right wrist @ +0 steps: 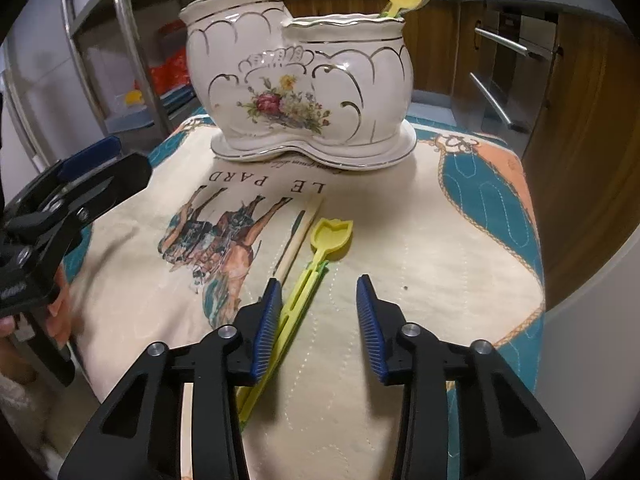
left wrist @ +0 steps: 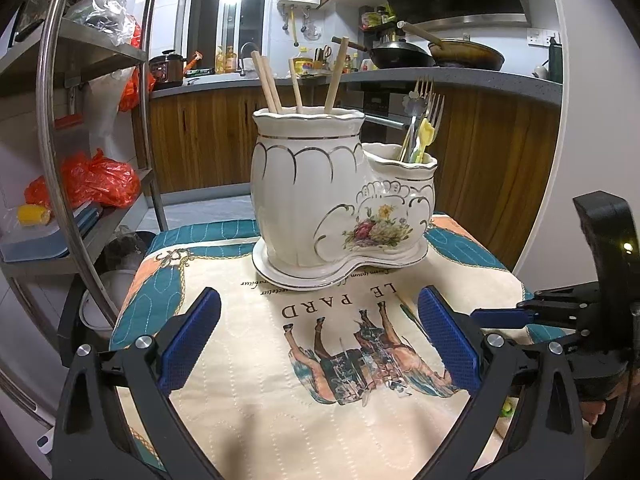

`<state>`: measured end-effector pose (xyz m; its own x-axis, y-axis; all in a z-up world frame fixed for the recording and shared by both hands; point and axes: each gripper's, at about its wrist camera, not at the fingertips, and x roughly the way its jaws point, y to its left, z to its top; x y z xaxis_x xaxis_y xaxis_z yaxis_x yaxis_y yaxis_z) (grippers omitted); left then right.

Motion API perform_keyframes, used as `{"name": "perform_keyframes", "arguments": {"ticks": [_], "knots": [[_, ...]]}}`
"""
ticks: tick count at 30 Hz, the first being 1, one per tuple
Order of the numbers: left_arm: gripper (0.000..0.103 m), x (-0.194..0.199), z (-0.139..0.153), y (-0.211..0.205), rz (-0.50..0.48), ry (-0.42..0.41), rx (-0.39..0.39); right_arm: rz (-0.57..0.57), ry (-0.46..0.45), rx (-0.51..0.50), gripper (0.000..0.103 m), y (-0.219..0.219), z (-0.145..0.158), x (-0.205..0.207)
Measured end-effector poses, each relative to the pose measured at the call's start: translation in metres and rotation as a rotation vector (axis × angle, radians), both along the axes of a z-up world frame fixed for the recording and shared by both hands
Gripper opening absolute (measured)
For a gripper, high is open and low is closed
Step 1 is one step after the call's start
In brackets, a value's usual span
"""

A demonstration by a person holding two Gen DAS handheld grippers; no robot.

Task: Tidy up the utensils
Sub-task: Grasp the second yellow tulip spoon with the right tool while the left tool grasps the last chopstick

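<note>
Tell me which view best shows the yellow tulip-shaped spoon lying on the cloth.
The right wrist view: the yellow tulip-shaped spoon lies in full sight beside a chopstick. The left wrist view does not show it.

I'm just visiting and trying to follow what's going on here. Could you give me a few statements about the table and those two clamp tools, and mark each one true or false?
1. The ceramic utensil holder has two compartments. True.
2. The wooden chopsticks stand in the shorter compartment. False: they stand in the taller one; the forks are in the shorter one.
3. A yellow tulip-shaped plastic utensil lies on the quilted cloth. True.
4. The right gripper is clamped on that utensil. False: its jaws are open and hold nothing.
5. A single loose chopstick lies beside the yellow utensil. True.
6. The left gripper holds a fork. False: it is open and empty.
</note>
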<state>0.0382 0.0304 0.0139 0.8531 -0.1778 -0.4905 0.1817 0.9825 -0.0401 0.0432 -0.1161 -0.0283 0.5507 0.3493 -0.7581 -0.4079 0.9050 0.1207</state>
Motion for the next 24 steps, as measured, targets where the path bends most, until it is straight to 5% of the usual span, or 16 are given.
{"name": "perform_keyframes", "arguments": {"ticks": [12, 24], "knots": [[0.097, 0.002, -0.002, -0.002, -0.023, 0.025, 0.001, 0.019, -0.034, -0.061, 0.011, 0.006, 0.0, 0.002], [0.09, 0.009, -0.015, -0.051, -0.137, 0.277, -0.03, -0.047, -0.09, 0.088, 0.011, -0.054, 0.019, 0.008]]}}
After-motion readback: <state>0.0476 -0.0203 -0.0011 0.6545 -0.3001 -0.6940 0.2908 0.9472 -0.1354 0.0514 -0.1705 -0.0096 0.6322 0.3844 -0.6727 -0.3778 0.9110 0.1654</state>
